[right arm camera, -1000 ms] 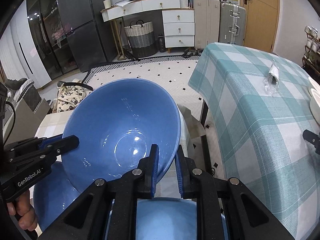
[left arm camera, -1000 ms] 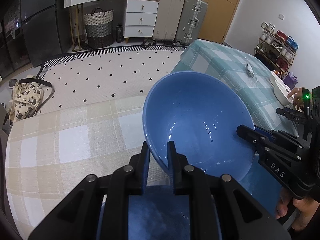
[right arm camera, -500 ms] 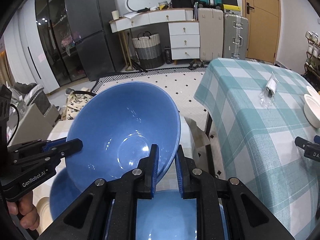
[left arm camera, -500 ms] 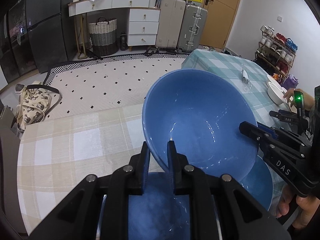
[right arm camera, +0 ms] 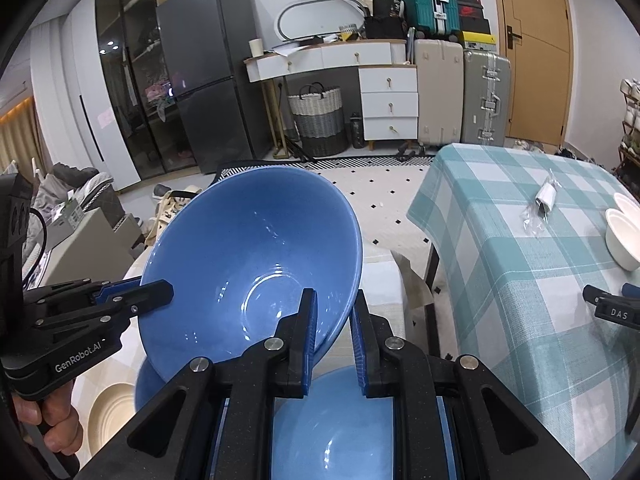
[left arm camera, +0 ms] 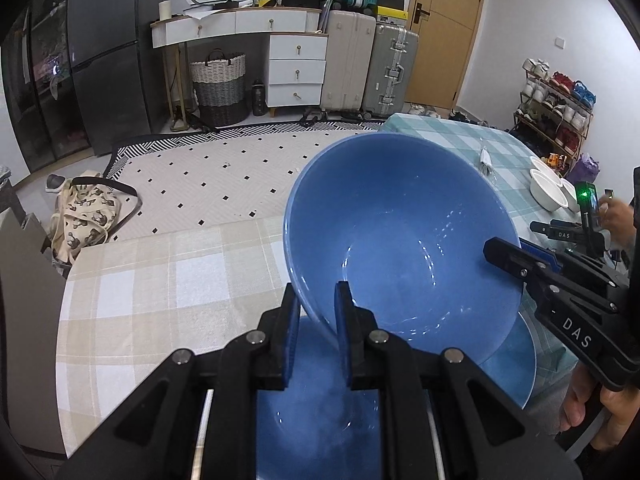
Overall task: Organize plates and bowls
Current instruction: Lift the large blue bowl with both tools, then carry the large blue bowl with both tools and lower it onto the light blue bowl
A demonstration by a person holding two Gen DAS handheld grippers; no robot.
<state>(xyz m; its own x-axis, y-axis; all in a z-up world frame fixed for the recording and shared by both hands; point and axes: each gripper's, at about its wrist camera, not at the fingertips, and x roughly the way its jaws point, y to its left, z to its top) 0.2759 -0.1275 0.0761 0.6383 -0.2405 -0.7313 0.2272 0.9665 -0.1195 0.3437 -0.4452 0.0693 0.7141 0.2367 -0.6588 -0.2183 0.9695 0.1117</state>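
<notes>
A large blue bowl (left arm camera: 400,236) is held in the air by both grippers, tilted with its inside toward the cameras. My left gripper (left arm camera: 317,304) is shut on its near-left rim. My right gripper (right arm camera: 333,312) is shut on the opposite rim, and the bowl also shows in the right wrist view (right arm camera: 256,264). Below it, two more blue bowls (left arm camera: 320,412) (left arm camera: 516,364) sit on the beige checked table (left arm camera: 160,288); they appear under the right gripper too (right arm camera: 340,428). A cream ribbed plate (right arm camera: 110,416) lies low left.
A teal checked table (right arm camera: 520,248) stands to the right with white bowls (right arm camera: 622,236) and a plastic bag (right arm camera: 540,204) on it. Another DAS gripper (right arm camera: 612,312) reaches in there. A gap separates the tables. Tote bag (left arm camera: 86,212) lies on the floor.
The held blue bowl has risen higher above the bowls on the table, with both grippers still clamped on its rim. More of the room shows behind it.
</notes>
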